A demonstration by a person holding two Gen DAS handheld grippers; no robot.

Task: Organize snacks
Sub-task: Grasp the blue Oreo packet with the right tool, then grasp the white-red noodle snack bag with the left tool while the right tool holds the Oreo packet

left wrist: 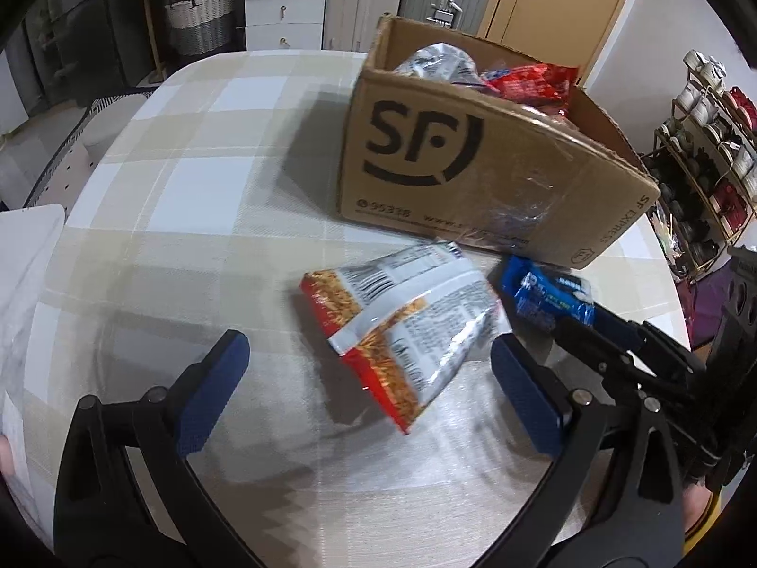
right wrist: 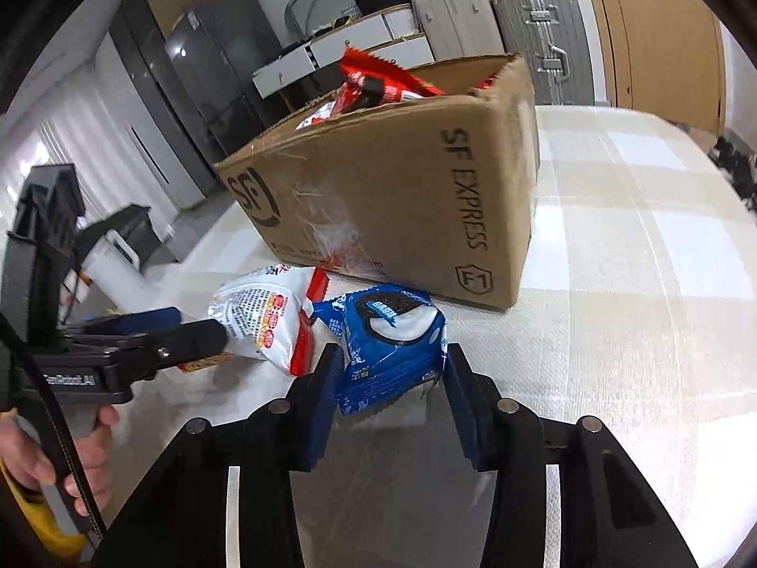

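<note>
A cardboard SF Express box (left wrist: pixel 473 161) (right wrist: pixel 416 203) stands on the table with red and silver snack packs inside. A red and white noodle snack bag (left wrist: pixel 407 326) (right wrist: pixel 269 322) lies in front of it. My left gripper (left wrist: pixel 369 369) is open, its pads on either side of that bag's near end, not touching. A blue Oreo pack (right wrist: pixel 392 350) (left wrist: pixel 549 298) lies to the bag's right. My right gripper (right wrist: pixel 392 378) is shut on the Oreo pack, pads pressing both sides.
The round table has a beige and white checked cloth (left wrist: pixel 189 199). A white object (left wrist: pixel 23 293) sits at its left edge. A shoe rack (left wrist: pixel 709 165) stands right of the table; suitcases (right wrist: pixel 520 33) and drawers stand behind.
</note>
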